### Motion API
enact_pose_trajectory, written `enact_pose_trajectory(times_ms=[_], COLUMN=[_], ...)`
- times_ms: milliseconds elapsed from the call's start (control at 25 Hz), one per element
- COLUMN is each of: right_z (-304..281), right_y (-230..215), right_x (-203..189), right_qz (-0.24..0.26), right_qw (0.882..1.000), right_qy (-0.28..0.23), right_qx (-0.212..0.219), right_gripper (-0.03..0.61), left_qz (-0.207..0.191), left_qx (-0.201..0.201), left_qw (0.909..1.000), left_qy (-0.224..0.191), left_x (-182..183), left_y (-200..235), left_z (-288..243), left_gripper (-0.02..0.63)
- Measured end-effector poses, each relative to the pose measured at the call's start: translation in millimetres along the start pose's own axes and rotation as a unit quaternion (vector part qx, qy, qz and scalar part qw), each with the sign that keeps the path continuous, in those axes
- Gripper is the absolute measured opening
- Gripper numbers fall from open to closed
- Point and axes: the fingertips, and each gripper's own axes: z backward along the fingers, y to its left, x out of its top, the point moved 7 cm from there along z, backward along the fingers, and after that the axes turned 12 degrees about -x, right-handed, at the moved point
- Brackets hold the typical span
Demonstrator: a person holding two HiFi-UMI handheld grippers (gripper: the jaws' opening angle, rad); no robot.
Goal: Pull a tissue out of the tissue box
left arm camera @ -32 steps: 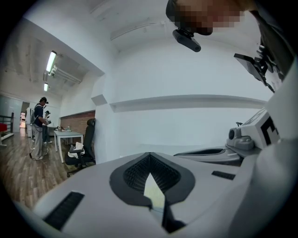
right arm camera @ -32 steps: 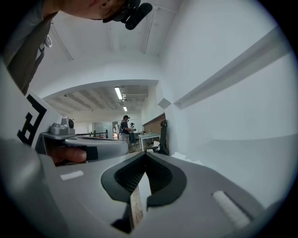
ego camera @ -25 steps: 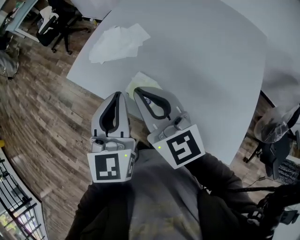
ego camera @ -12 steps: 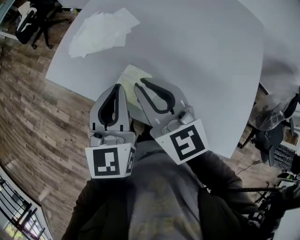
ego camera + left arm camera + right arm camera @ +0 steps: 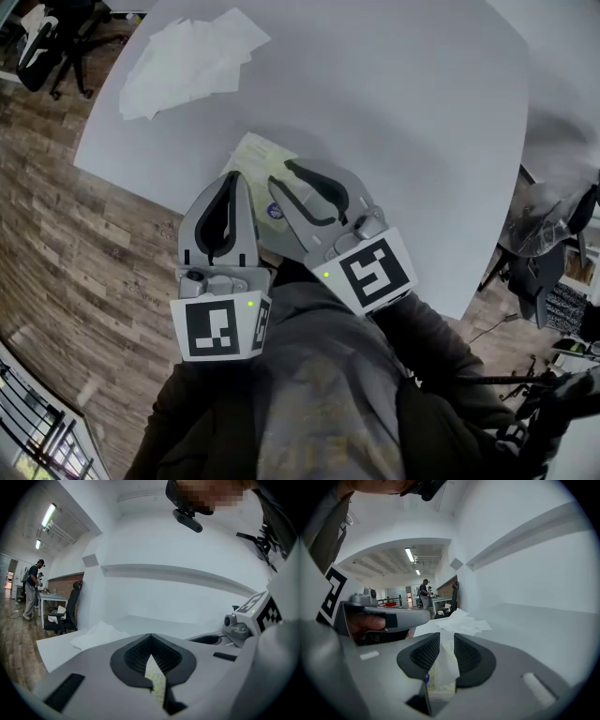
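You're holding the right gripper [image 5: 446, 639] with fingers parted around the tissue [image 5: 443, 667] standing out of the tissue box [image 5: 251, 157] at the tabletop's [image 5: 394, 112] near edge, left gripper [image 5: 150, 638] fingers closed on nothing; pulling now, you're risking dragging the unpinned box off.

From overhead, the tissue box [image 5: 251, 157] lay mostly hidden under the left hand-held gripper [image 5: 236, 180] and the right hand-held gripper [image 5: 281, 174]; only a yellowish corner showed. Whether the right one's pads [image 5: 467, 653] touched the tissue [image 5: 446, 665] between them could not be told. Distant people [image 5: 33, 590] were too small to make out.
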Motion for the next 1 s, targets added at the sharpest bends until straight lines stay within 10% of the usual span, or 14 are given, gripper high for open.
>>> enact_pose_trajectory(times_ms=[520,1000], right_z=[-10.8,12.3], right_y=[2.8,7.8], right_x=[-24.7,33.8], right_qz=[0.027,-0.008], right_qw=[0.999,1.000], right_qy=[0.036,-0.012], right_qx=[0.020,0.016], right_gripper=[0.003,0.002], left_qz=[-0.001,-0.010], left_qx=[0.009,0.009], left_qw=[1.0000,0.9998], left_qy=[0.001,-0.017], left_x=[-13.8,29.3], left_y=[3.1,-0.4], left_z=[-9.3,3.9], left_gripper=[-0.003,-0.003])
